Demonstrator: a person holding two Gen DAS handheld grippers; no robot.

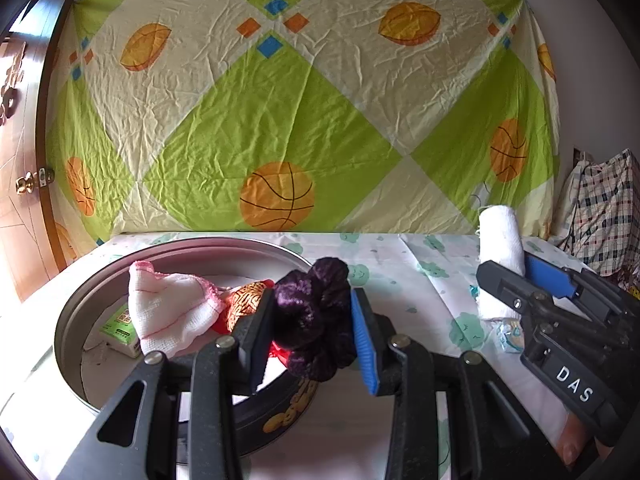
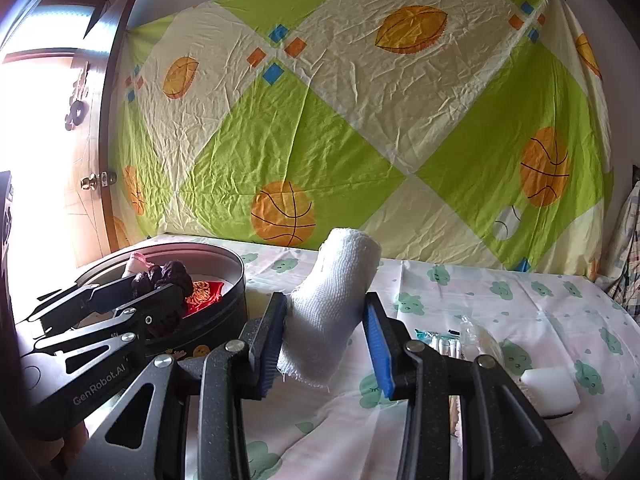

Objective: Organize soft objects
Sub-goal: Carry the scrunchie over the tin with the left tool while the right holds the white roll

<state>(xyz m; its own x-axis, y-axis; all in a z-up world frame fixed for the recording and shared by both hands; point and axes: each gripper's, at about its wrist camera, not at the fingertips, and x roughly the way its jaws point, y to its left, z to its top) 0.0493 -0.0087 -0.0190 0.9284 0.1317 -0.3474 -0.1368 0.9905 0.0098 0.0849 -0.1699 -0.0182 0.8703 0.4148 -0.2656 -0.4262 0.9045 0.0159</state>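
**Both claws loaded beside the tin**

Bedsheet backdrop (image 1: 280,120), printed tablecloth (image 2: 520,320). Left gripper (image 1: 312,328) pinches purple scrunchie (image 1: 316,312) over round tin (image 1: 72,320) rim. Right gripper (image 2: 324,340) pinches rolled white cloth (image 2: 340,292), right of tin. Risk: scrunchie released at rim may snag or fall outside.

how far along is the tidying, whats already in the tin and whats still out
Done: a pink-edged white cloth and a red-orange pouch lie in the round tin. In hand: the left gripper holds a purple scrunchie over the tin; the right gripper holds a rolled white towel. Left: a white sponge on the table.
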